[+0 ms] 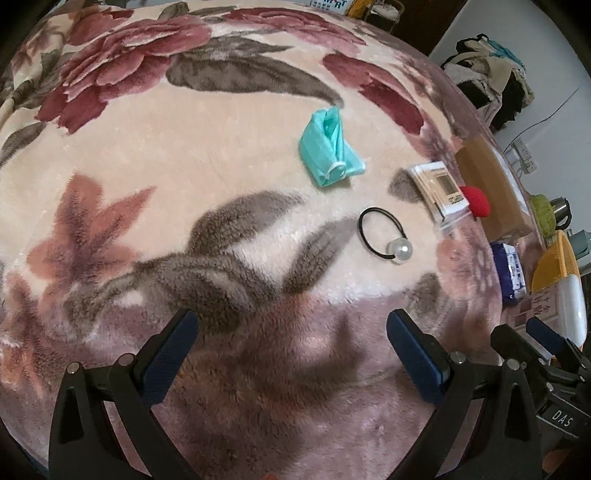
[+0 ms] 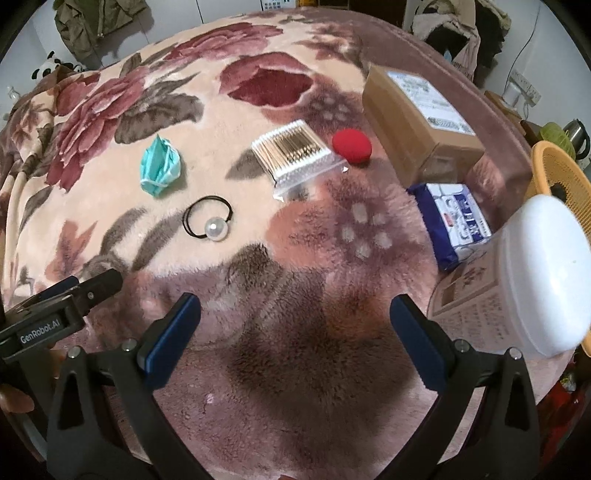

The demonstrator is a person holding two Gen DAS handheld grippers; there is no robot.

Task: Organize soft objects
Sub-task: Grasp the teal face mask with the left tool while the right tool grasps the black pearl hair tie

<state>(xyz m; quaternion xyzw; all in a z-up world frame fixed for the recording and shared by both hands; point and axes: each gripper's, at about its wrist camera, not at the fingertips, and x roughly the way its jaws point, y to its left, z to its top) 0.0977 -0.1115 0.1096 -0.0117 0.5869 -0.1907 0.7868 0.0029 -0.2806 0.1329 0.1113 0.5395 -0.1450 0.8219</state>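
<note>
Your left tool (image 1: 291, 347) was spread wide, empty | your right tool (image 2: 295, 332) likewise wide, empty | teal face mask (image 1: 328, 149) lay upper centre on the floral blanket (image 1: 147, 166) | pearl hair tie (image 1: 384, 236) near it, centre-right.

We are looking at a lived-in home bedroom. A plush floral fleece blanket in pink, cream and maroon (image 2: 258, 74) covers the bed. On the far left we see an olive-green jacket hanging on the white wall (image 2: 98, 22) and a black-and-white panda plush toy (image 2: 50, 68). On the far right, a heap of mixed clothes (image 1: 487, 79) is piled beside a white wall socket (image 1: 524, 155).
</note>
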